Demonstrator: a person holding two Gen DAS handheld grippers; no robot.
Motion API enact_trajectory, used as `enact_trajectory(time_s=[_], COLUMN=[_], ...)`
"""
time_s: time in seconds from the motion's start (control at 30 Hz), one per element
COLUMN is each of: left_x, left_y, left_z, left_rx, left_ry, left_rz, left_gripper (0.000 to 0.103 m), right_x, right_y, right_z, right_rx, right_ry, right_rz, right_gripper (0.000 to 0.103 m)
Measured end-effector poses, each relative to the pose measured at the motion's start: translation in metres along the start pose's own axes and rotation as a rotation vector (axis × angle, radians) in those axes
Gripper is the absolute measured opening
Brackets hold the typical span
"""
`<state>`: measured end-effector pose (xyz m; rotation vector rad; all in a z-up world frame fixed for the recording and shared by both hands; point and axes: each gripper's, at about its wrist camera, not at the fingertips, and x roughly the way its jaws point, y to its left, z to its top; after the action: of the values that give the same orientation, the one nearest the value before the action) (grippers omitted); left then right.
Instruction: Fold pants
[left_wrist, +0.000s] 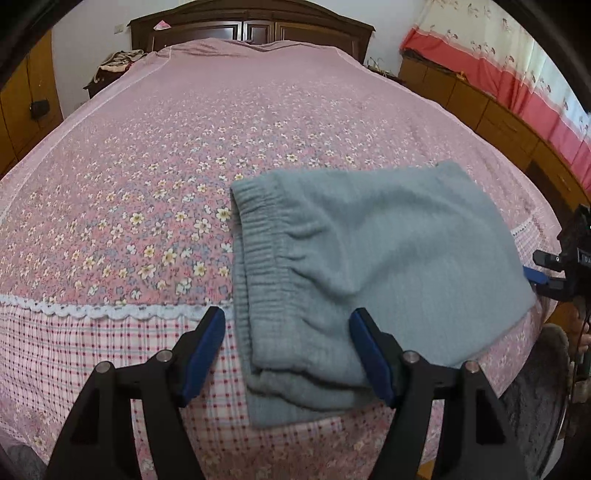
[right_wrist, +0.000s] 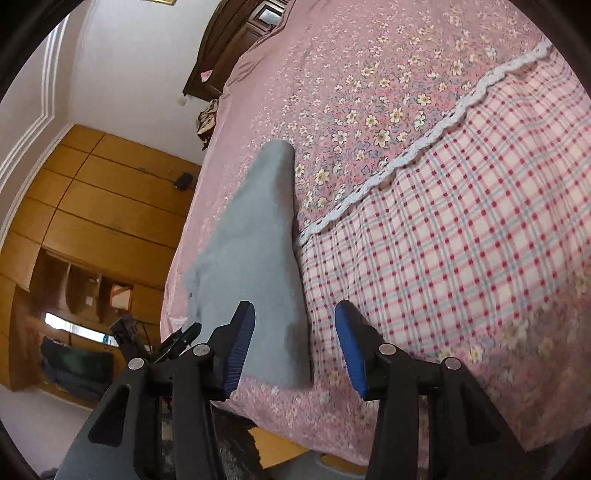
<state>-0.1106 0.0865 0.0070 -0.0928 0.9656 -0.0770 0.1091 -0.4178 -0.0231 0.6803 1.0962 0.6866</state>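
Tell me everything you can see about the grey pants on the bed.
The pants are soft, fuzzy blue-grey knit with a ribbed elastic waistband at one end. They lie folded into a compact, roughly square bundle, layers stacked at the near edge, flat on the bedspread, straddling its white lace trim between the floral and checked parts, near the bed's edge. Neither gripper grips them: the left gripper is open above the near edge, and the right gripper is open beside them.

The pants (left_wrist: 369, 266) are plain grey-blue. The bed cover (left_wrist: 177, 155) is pink with little yellow and white flowers. Its near part (left_wrist: 92, 350) has red, pink and blue checks on white, with white lace (left_wrist: 92, 310) across. The curtain (left_wrist: 517, 74) is cream and red. Each claw (left_wrist: 288, 354) is black with blue pads (left_wrist: 201, 360).
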Motion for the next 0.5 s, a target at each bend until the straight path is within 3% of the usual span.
enact_trajectory(time_s=[0.17, 0.3, 0.4, 0.5], left_x=[-0.008, -0.015, -0.014, -0.013], left_y=[0.008, 0.013, 0.011, 0.01], left_z=[-0.016, -0.029, -0.031, -0.03], left_rx=[-0.024, -0.031, -0.035, -0.033], left_ry=[-0.009, -0.017, -0.015, -0.012], left_rz=[-0.021, -0.023, -0.028, -0.028], left_gripper=[0.074, 0.074, 0.074, 0.074], right_x=[-0.003, 0.014, 0.029, 0.033], right_y=[0.004, 0.015, 0.017, 0.024], right_z=[-0.005, -0.011, -0.015, -0.018], right_rx=[-0.02, -0.023, -0.047, -0.097], right_ry=[0.029, 0.05, 0.078, 0.086], right_rz=[-0.039, -0.017, -0.047, -0.06], right_gripper=[0.047, 0.047, 0.047, 0.056])
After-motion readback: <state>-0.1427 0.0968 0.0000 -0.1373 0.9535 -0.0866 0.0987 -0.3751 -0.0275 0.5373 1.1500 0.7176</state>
